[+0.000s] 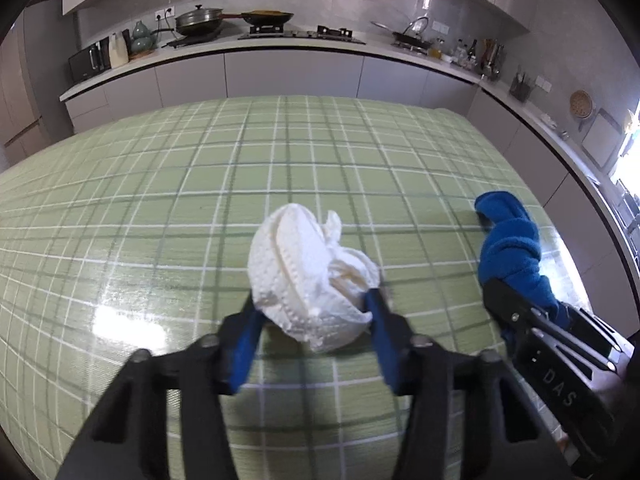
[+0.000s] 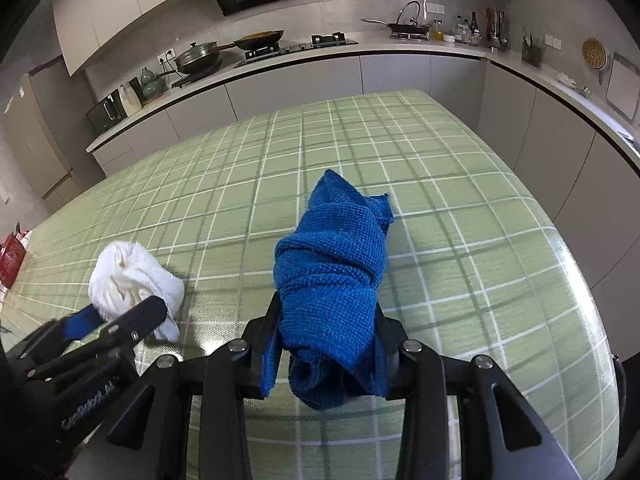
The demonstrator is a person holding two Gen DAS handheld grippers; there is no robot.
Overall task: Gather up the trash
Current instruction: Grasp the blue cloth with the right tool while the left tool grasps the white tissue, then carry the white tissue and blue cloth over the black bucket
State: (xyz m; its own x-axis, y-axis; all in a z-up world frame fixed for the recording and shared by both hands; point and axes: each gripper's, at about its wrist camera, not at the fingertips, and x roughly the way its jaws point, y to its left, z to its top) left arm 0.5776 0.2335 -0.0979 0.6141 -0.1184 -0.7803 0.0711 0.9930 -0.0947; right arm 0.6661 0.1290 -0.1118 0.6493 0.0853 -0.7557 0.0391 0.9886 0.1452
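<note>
**Mia:** What is the left gripper (image 1: 312,308) holding?

**Ben:** A crumpled white paper towel ball (image 1: 310,276). The two blue fingers (image 1: 246,336) pinch it from both sides. It sits just above the desk with the green checked cloth (image 1: 160,208), near the front edge.

**Mia:** And the right gripper (image 2: 326,344)?

**Ben:** It squeezes a rolled-up blue fuzzy cloth (image 2: 334,264). The roll points away from the gripper, toward the far kitchen counter (image 2: 400,46).

**Mia:** Which one is the trash?

**Ben:** I think the white ball. It is already in the left gripper, right in front of it, so that hand is the one to carry it. The blue roll lies to its right, close by but not touching.

**Mia:** Where does the trash go?

**Ben:** I see no bin in either view. There is something red (image 2: 10,258) at the far left edge of the desk, but I cannot tell what it is.
</note>
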